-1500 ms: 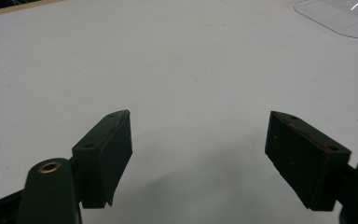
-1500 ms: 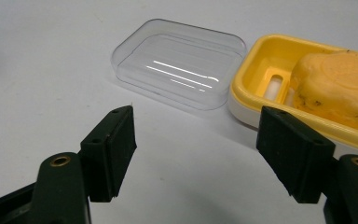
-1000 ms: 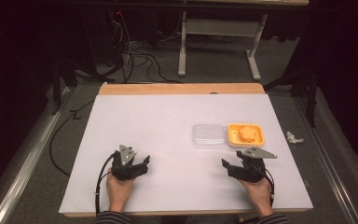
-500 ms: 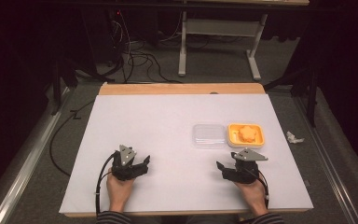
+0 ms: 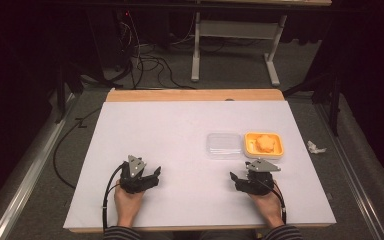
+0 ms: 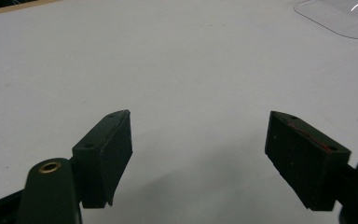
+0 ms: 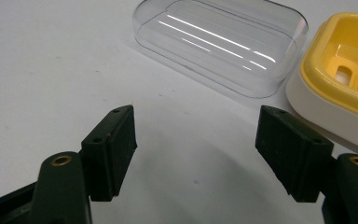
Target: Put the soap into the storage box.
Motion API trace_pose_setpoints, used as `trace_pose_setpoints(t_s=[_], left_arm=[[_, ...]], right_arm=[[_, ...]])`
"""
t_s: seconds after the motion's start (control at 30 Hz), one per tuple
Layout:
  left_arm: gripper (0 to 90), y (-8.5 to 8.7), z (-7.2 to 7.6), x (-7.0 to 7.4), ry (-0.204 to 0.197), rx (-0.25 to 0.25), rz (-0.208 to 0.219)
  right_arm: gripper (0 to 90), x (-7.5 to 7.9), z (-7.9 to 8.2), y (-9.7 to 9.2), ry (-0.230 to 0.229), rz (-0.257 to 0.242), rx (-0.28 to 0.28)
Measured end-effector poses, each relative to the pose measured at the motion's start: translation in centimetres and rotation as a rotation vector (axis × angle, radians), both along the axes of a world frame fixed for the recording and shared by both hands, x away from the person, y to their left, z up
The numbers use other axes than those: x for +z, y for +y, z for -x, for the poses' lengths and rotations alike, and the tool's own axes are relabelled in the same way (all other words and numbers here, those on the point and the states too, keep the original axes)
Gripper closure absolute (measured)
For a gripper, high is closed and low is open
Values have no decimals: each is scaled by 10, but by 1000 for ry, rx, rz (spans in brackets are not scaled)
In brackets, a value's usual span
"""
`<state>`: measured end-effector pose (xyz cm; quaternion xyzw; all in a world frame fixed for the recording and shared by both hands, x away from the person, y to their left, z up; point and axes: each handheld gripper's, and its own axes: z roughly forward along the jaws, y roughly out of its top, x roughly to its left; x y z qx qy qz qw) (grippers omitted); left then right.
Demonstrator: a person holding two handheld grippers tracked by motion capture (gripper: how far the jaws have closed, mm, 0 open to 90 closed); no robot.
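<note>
A yellow soap dish with an orange lump in it sits on the white table at the right. Its clear lid lies just left of it, apart from the dish. My right gripper is open near the front edge, a little short of the dish, pointing left. The right gripper view has the open right gripper over bare table, with the clear lid ahead and the yellow dish to the right. My left gripper is open at the front left; the left gripper holds nothing.
A wooden strip runs along the table's far edge. A crumpled white scrap lies on the floor right of the table. Cables and a metal table frame are on the floor beyond. The clear lid's corner is far off.
My right gripper has shifted a little left and toward the front edge, turning its jaws leftward. The left gripper, dish and lid have not moved.
</note>
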<state>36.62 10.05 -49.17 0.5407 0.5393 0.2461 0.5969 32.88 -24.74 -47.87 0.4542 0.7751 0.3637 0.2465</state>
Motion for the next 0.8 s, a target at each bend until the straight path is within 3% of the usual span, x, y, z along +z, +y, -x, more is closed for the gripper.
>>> trace_pose_setpoints(t_s=[0.37,0.8], left_arm=[[236,0,0,0,0,-1,10],[236,0,0,0,3,1,8]], right_arm=[[311,0,3,-1,-43,-8,-5],[315,0,4,0,-49,0,6]])
